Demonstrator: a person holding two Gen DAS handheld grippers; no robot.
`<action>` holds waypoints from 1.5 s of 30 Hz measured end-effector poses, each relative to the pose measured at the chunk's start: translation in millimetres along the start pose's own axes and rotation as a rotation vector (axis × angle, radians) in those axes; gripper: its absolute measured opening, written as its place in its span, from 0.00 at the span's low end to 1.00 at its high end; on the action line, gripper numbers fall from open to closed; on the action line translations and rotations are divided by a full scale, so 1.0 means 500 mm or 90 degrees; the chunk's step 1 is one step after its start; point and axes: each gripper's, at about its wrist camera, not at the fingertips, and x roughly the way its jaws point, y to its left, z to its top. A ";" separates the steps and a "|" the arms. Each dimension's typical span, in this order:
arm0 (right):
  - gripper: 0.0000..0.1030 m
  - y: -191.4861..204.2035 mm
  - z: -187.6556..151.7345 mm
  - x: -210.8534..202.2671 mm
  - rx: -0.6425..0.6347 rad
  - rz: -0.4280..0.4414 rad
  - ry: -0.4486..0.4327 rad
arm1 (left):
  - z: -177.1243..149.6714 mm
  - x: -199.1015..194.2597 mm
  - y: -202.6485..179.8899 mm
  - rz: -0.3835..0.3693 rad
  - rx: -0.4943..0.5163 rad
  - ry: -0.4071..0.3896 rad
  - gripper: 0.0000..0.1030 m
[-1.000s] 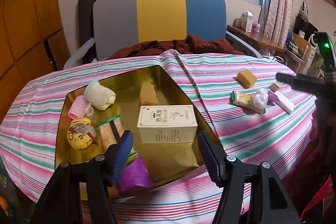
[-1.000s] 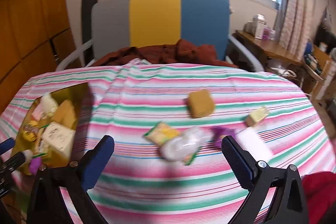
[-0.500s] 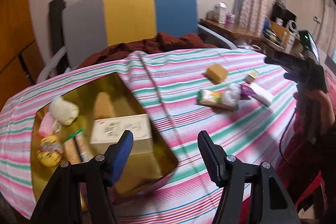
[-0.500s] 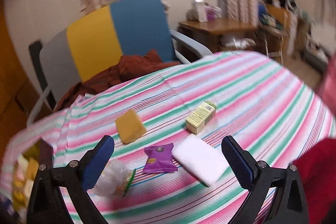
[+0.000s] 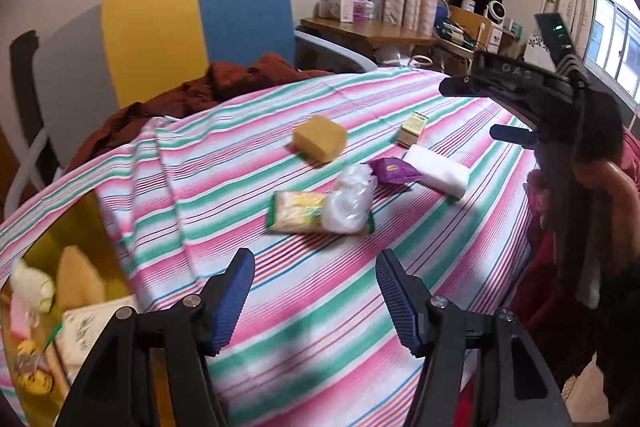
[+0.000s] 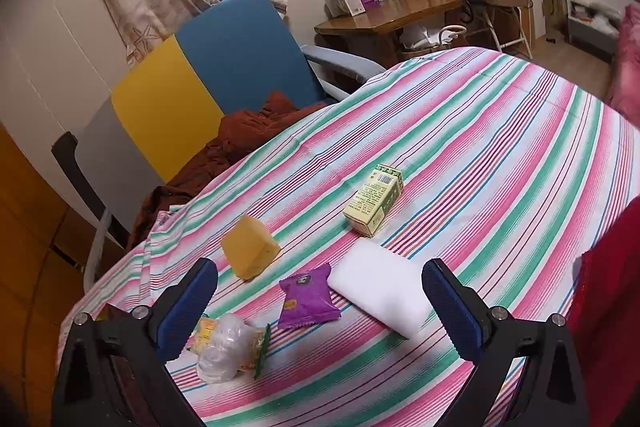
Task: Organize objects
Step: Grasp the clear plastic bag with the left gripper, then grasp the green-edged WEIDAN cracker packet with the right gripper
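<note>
**Kid:** What is still left to tidy up?

**Helper:** Five loose things lie on the striped cloth (image 6: 500,131) over the bench. There is a yellow sponge (image 6: 250,251), a small green box (image 6: 374,199), a purple packet (image 6: 307,297), a white pad (image 6: 382,291), and a snack pack (image 5: 296,213) with a crinkly clear bag (image 5: 351,201) lying on top of it. They sit close together. The gold tin (image 5: 86,227) with the tidy things is off to the left side.

**Kid:** Are the jaws holding anything?

**Helper:** No. The left gripper (image 5: 314,297) has its jaws apart with only cloth between them. The right gripper (image 6: 320,309) has its jaws wide apart too. The purple packet and the white pad show between them, but nothing is squeezed.

**Kid:** Which one looks easy to grab?

**Helper:** I think the sponge is light and squishy, so pinch it on two flat sides. The box looks like stiff card. Take it across its long sides, gently, or it may dent. The white pad looks soft and light, so grab it across its short width.

**Kid:** And the tricky ones?

**Helper:** The purple packet is flat and shiny, so it may slip. Pinch its crimped edge. The clear bag is floppy and could slide off when the pack is lifted.

**Kid:** Can you read any words?

**Helper:** The green box has small print and a barcode, but it is too tiny to read. The packet has a little picture, and I cannot read that either.
</note>
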 end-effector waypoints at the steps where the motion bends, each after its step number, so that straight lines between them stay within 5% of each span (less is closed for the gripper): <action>1: 1.00 -0.001 0.000 0.000 0.003 0.002 0.000 | 0.006 0.010 -0.002 -0.002 0.001 0.003 0.62; 18: 1.00 -0.023 0.005 0.007 0.053 0.039 0.011 | 0.096 0.215 -0.047 -0.031 0.030 0.066 0.62; 22: 1.00 -0.023 0.005 0.010 0.052 0.042 0.017 | 0.093 0.245 -0.047 -0.036 0.034 0.082 0.37; 33: 1.00 -0.019 0.005 0.016 0.038 0.047 0.022 | -0.021 0.088 -0.052 -0.090 0.033 0.022 0.36; 39: 1.00 0.016 -0.007 0.031 -0.013 0.071 0.052 | -0.119 0.095 -0.056 -0.044 0.041 0.076 0.36; 45: 1.00 0.080 -0.032 0.042 -0.112 0.123 0.081 | -0.141 0.101 -0.047 -0.055 0.035 0.050 0.36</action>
